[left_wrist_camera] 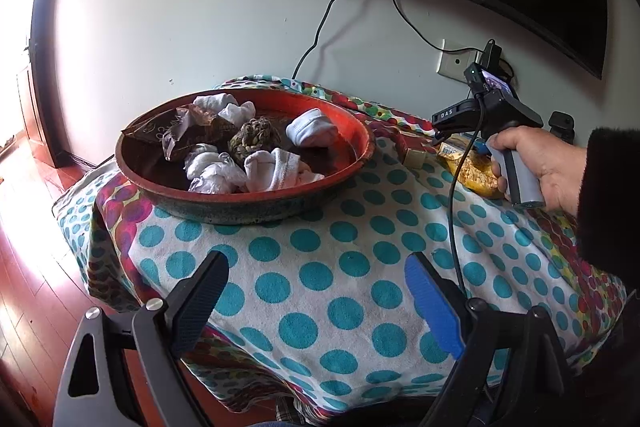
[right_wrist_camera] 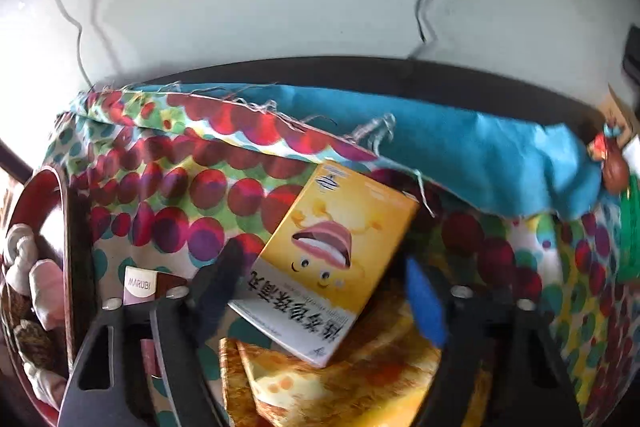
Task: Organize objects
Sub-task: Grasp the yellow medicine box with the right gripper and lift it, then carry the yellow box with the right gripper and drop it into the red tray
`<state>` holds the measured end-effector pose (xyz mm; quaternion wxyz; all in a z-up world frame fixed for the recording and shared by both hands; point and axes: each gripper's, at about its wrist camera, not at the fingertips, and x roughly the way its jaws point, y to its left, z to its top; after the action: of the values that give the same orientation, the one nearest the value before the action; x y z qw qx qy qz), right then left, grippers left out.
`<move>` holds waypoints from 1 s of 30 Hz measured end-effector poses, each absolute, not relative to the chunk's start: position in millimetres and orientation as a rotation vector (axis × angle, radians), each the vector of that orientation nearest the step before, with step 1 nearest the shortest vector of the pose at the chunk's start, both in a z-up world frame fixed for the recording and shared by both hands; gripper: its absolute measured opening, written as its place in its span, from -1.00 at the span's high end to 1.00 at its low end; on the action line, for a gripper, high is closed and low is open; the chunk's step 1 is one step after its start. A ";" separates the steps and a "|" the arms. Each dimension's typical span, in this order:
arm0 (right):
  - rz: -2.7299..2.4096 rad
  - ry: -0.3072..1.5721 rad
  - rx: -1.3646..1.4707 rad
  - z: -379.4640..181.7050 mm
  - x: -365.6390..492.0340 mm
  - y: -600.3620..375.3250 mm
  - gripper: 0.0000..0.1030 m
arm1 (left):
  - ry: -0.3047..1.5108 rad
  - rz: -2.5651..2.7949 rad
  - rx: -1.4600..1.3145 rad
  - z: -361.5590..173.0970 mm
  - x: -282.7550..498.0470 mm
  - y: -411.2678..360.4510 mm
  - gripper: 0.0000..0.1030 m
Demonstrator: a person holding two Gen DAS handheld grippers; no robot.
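We count 1 red bowl (left_wrist_camera: 248, 195) on the dotted cloth (left_wrist_camera: 340, 267). Inside it lie about 5 white rolled socks (left_wrist_camera: 312, 133), 1 woven brownish ball (left_wrist_camera: 256, 137) and 1 dark snack wrapper (left_wrist_camera: 168, 135). Beside the bowl we see 1 yellow box (right_wrist_camera: 340, 263) with a mouth drawing, 1 orange packet (right_wrist_camera: 340, 391) under it, and 1 small Marubi box (right_wrist_camera: 142, 289). We make out 2 grippers, 1 per hand.
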<state>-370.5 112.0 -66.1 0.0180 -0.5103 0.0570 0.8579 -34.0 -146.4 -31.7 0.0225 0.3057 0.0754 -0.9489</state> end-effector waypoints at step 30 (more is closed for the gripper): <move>3.166 -0.314 -1.381 2.5 -282.2 -46.5 -0.04 | 0.153 -2.792 0.824 -21.7 -24.0 -162.6 -0.79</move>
<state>-282.2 -46.5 2.5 -0.1626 -0.3930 -0.0893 0.9006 -24.0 -162.6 -21.7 0.1131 0.2808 0.0522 -0.9517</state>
